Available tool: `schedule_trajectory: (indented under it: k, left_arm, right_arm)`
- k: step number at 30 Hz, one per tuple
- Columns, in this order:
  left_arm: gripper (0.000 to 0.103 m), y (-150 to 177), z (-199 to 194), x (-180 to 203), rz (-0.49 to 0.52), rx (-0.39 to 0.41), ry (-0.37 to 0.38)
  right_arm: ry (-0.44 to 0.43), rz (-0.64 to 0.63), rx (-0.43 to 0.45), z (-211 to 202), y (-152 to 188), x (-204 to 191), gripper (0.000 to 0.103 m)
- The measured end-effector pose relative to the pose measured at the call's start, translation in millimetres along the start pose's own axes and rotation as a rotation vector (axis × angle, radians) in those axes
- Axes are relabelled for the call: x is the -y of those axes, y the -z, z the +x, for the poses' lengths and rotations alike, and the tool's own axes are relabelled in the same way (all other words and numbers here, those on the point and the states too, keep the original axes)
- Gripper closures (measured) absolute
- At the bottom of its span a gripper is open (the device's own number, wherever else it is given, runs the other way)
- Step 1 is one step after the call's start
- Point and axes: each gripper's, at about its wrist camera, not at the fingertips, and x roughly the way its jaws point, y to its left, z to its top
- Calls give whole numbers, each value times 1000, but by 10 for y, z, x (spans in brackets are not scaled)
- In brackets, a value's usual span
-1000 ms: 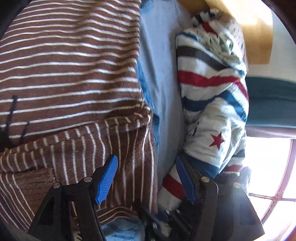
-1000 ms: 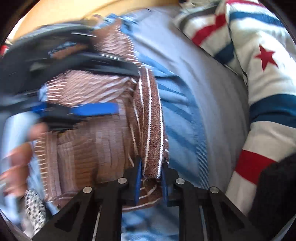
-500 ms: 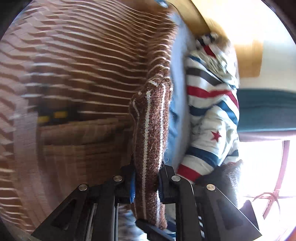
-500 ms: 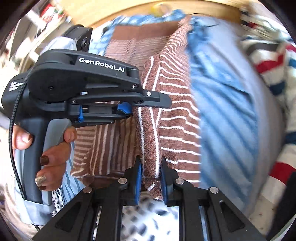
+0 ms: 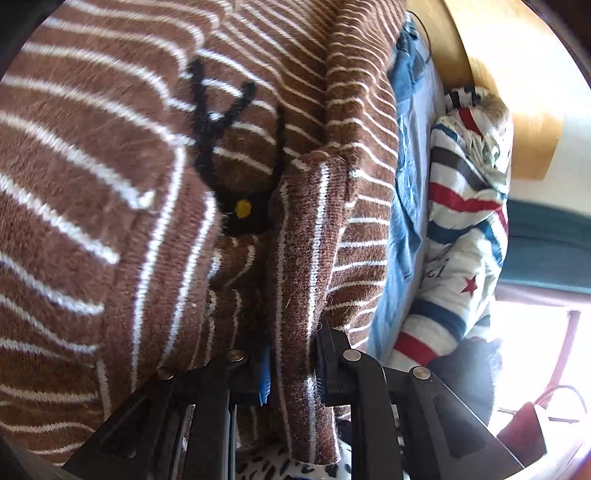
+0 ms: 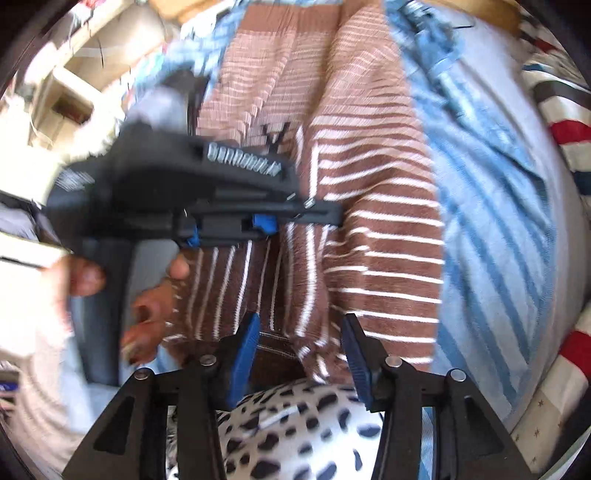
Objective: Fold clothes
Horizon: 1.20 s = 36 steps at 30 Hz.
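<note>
Two views cover the scene, and both are partly blurred; the right wrist view is smeared along its left side, so the person's hand (image 6: 122, 295) and the shelving behind it are hard to make out.

1. Task item: a brown sweater (image 5: 122, 206) with thin white stripes lies on a bed, over a blue striped sheet (image 6: 509, 229). It fills most of the left wrist view and is cut off at the left and top edges there. A black stitched motif (image 5: 236, 155) with a yellow dot shows on its front; what the motif depicts cannot be told.

2. Orientation: in the right wrist view the sweater's long axis runs near to far, with its plain ribbed band (image 6: 280, 26) at the far end. The near edge is hidden behind the tongs.

3. Left tongs (image 5: 293, 369): closed on a doubled-over fold of the sweater, which stands up between the pads and runs away from the camera. The lower end of that fold is cut off below the pads.

4. Right tongs (image 6: 301, 354): jaws opening, pads clear of the cloth, with the sweater's near edge between them but not pinched.

5. Surroundings: a red, white and blue striped quilt (image 5: 469, 206) is bunched to the right of the sweater. A black-spotted white fabric (image 6: 295, 428) lies nearest the right tongs; its extent is hidden.
</note>
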Motion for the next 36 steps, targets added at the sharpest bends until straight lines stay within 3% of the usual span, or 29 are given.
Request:
schedule_trajectory:
  k: [2,4,6,7,8,10,15,16,17,18,22,29,30,33,34,36]
  left_arm:
    - [78,41,-43,43,-10,8,-16]
    - [68,123,-151,82,-6,43,-48]
    - [51,236,-301,94,15,85,-61]
    - [50,289,-365,95,28,99,-68]
    - [50,346,-423,104,40,112,-75]
    - [50,435,-459,115,65,95,-45]
    - [51,548,-194,84,35,-6,46]
    - [58,554,-141,59,23,-4,60]
    - [85,559,-108,30,13,6,43]
    - [87,568,-88,1,3,25,6]
    - [87,612,-173,-123,-19,84,-70]
    - [78,678,-129,67,119,68,-264]
    - [73,693,-151,60,118,66,-267]
    - [72,733,-197,-23,103,59,-256]
    - [72,726,-193,-59,96,51,-243]
    - [72,687,-196,-101,84,31,-212]
  right_arm:
    - [26,48,48,-199,67,143,36]
    - [81,79,74,-297,115,296,37]
    - [141,100,80,-329,137,435,37]
    - [171,111,83,-345,148,504,47]
    - [201,122,87,-361,159,573,58]
    - [229,134,74,-333,231,634,60]
    - [201,119,29,-67,152,494,61]
    - [201,111,23,-39,175,471,62]
    - [208,112,18,-44,190,454,62]
    - [215,114,15,-54,205,440,62]
    - [227,124,48,-282,277,434,60]
    - [261,152,145,-832,323,329,56]
    - [259,147,158,-894,330,275,56]
    - [254,130,192,-1054,308,103,56]
    - [250,120,187,-946,44,2,56]
    - [252,95,165,-813,-93,-50,56]
